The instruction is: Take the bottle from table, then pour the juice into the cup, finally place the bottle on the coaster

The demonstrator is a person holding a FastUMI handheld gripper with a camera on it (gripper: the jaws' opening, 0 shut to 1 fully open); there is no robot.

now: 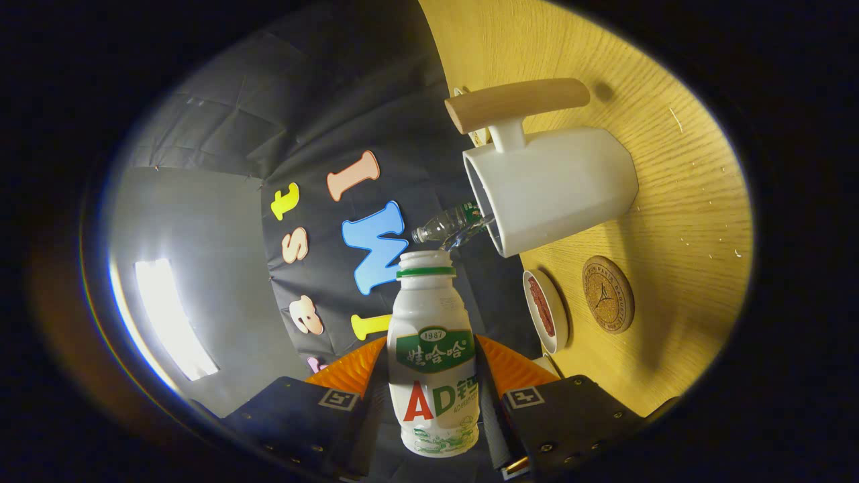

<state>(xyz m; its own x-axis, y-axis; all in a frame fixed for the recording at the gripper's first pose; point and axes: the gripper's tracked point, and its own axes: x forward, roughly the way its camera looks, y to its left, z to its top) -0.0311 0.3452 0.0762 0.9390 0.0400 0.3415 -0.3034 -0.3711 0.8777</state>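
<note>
A white juice bottle with a green neck ring and no cap sits between my fingers, and my gripper is shut on its body. The whole view is rolled sideways, so the bottle lies tipped over relative to the wooden table. Its open mouth sits just short of the rim of the white cup, which has a wooden handle and stands on the table. No juice stream is visible. A round cork coaster lies on the table beside the cup, beyond my fingers.
A small white dish with something red in it lies next to the coaster. A clear plastic bottle shows behind the cup's rim. The booth's black cloth wall hangs beyond the table edge.
</note>
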